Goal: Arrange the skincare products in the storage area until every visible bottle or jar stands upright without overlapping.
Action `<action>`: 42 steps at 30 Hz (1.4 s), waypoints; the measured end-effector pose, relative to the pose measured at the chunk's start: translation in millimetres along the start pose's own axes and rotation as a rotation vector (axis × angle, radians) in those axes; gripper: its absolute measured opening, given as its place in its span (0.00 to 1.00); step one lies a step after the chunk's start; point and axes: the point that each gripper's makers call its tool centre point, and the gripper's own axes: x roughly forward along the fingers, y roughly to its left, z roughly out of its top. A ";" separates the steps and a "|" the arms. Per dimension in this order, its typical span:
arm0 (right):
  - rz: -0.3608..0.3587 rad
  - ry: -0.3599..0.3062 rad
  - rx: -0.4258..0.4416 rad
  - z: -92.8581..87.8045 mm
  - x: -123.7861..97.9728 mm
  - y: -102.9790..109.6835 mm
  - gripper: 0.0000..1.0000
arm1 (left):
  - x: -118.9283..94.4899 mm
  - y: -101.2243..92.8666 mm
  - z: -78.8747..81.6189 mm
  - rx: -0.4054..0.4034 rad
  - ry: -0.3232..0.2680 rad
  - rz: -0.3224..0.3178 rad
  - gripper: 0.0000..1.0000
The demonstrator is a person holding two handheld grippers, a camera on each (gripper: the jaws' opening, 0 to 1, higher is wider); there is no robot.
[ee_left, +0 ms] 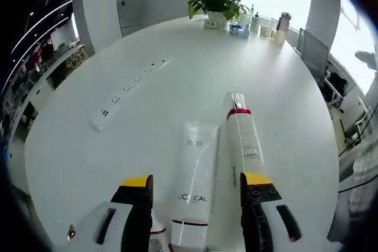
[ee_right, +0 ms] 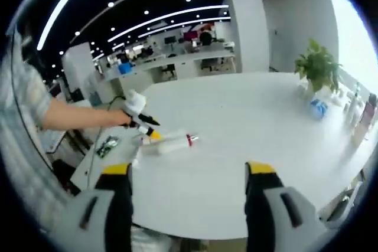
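A white L'Oreal tube (ee_left: 195, 175) lies flat on the white round table (ee_left: 147, 146), cap end toward me. Beside it, on its right, lies a clear bottle with a red band (ee_left: 242, 131). A small red-banded piece (ee_left: 157, 229) shows at the bottom edge by the left jaw. My left gripper (ee_left: 196, 180) is open low over the table, its yellow-tipped jaws standing either side of the tube's near end. My right gripper (ee_right: 188, 169) is open above the table's near edge, holding nothing. In the right gripper view the left gripper (ee_right: 147, 129), held by a hand, sits at the lying products (ee_right: 171, 142).
A potted plant (ee_left: 217, 1) and several small bottles (ee_left: 266, 25) stand at the table's far edge. A long grey cover strip (ee_left: 127, 90) is set in the tabletop on the left. A monitor (ee_left: 313, 51) stands off the far right. The person's sleeve (ee_right: 23, 110) is at the left.
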 end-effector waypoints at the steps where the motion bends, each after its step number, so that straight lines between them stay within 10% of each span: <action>1: -0.007 0.001 0.003 -0.7 -1.5 -1.2 0.76 | 4.8 1.2 -1.1 0.000 0.009 -0.008 0.55; 14: -0.055 -0.026 0.002 6.6 -7.5 -3.2 0.74 | 30.6 -4.5 -18.0 0.031 0.105 -0.054 0.46; 42: -0.098 -0.026 0.034 -3.7 -19.7 -3.7 0.73 | 27.5 1.8 -9.9 -0.066 -0.012 0.064 0.27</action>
